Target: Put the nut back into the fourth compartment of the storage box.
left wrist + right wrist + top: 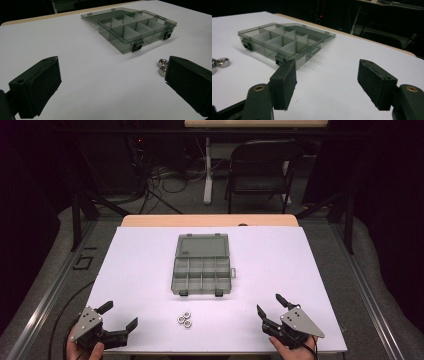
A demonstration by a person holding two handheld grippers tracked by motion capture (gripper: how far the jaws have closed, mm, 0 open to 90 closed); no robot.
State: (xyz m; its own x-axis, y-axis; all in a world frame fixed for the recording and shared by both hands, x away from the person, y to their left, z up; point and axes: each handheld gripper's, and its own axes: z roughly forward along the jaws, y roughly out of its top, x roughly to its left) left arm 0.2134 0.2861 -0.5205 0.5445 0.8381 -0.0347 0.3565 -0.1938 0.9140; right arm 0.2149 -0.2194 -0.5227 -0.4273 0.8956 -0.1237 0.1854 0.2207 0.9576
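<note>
Both grippers, left point(119, 315) and right point(270, 305), hover with jaws released near the nuts point(185, 319), ready to load the open organizer box point(202, 265).

No writing can be read anywhere (the box's small label blurs).

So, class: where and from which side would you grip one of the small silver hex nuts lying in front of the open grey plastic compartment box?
Grip a small silver hex nut across two opposite flat sides, coming from above with jaws pointing down. It lies flat and low, close against its neighbours, so start on an outer one. The open left gripper looks nearer.
</note>
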